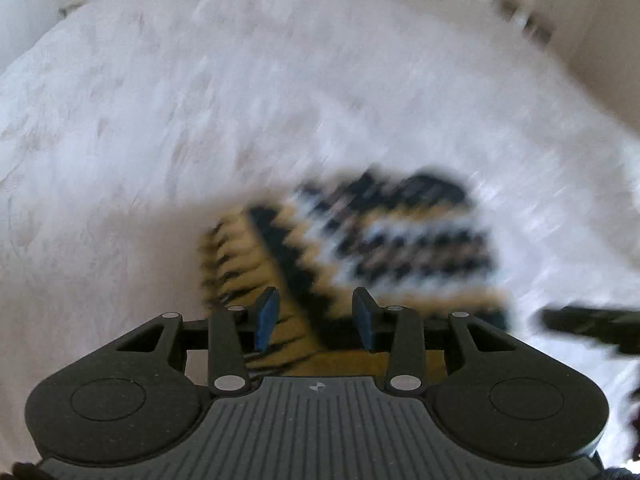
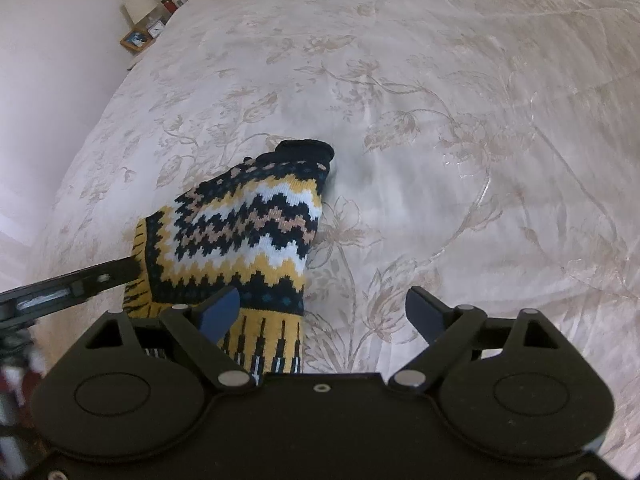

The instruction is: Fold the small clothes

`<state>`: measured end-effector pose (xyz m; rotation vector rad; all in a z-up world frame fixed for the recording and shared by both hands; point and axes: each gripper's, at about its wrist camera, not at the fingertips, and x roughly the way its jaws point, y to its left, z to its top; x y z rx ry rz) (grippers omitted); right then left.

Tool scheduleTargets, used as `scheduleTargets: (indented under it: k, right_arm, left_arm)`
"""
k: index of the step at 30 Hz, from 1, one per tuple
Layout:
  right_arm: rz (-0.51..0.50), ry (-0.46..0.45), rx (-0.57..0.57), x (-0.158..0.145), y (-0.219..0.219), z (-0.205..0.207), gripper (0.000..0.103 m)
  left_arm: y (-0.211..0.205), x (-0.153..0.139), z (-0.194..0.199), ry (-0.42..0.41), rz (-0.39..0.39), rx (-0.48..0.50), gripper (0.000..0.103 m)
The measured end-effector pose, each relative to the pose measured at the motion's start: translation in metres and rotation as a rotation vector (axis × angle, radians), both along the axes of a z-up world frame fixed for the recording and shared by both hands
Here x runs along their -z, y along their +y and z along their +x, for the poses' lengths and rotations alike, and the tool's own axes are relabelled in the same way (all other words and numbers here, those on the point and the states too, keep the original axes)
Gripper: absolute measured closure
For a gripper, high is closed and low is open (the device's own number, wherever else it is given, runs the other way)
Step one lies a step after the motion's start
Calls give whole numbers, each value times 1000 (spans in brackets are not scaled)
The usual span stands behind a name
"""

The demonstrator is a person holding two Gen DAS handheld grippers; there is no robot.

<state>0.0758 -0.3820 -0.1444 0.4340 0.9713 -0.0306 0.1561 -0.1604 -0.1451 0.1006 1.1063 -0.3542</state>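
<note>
A knitted sock [image 2: 248, 232] with yellow, navy, white and tan zigzag bands lies on the white floral bedspread [image 2: 440, 120], toe pointing away. My right gripper [image 2: 324, 316] is open above its cuff end, the left finger over the sock, the right finger over bare bedspread. In the blurred left wrist view the sock [image 1: 384, 232] lies just ahead, and my left gripper [image 1: 316, 316] is open with its blue pads on either side of the cuff. The left gripper's finger [image 2: 80, 284] reaches the sock's left edge in the right wrist view.
A bedside table with a lamp [image 2: 140, 4], a small clock and a framed picture [image 2: 136, 40] stands at the bed's far left corner. The right gripper's finger [image 1: 592, 324] shows at the right of the left wrist view.
</note>
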Motion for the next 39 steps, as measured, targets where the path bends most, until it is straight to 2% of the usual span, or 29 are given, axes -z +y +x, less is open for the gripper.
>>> scheduleTargets:
  k: [2, 10, 16, 20, 26, 27, 28, 30, 34, 39]
  right_arm:
    - [-5, 4, 13, 0, 2, 4, 9]
    - [-55, 8, 69, 5, 13, 37, 5]
    - [-151, 185, 6, 46, 30, 72, 2]
    - [-181, 196, -9, 51, 35, 77, 1]
    - [-201, 94, 8, 25, 36, 55, 1]
    - [-202, 67, 17, 17, 36, 48, 1]
    - [-197, 43, 25, 11, 37, 42, 1]
    - [-193, -2, 43, -1, 41, 29, 1]
    - [-252, -48, 60, -20, 54, 7, 1]
    - [-235, -99, 43, -36, 64, -20, 1]
  left_arm:
    - [9, 17, 6, 56, 46, -10, 63]
    - [31, 28, 16, 122, 21, -40, 43]
    - [34, 32, 18, 134, 13, -23, 41]
    - [38, 32, 21, 139, 6, -21, 34]
    - [40, 12, 19, 126, 17, -1, 28]
    - [41, 8, 17, 121, 11, 2, 20]
    - [42, 3, 15, 115, 9, 5, 17]
    - [44, -8, 8, 77, 15, 12, 17]
    - [43, -27, -10, 11, 47, 40, 17]
    - [43, -43, -33, 11, 77, -4, 19]
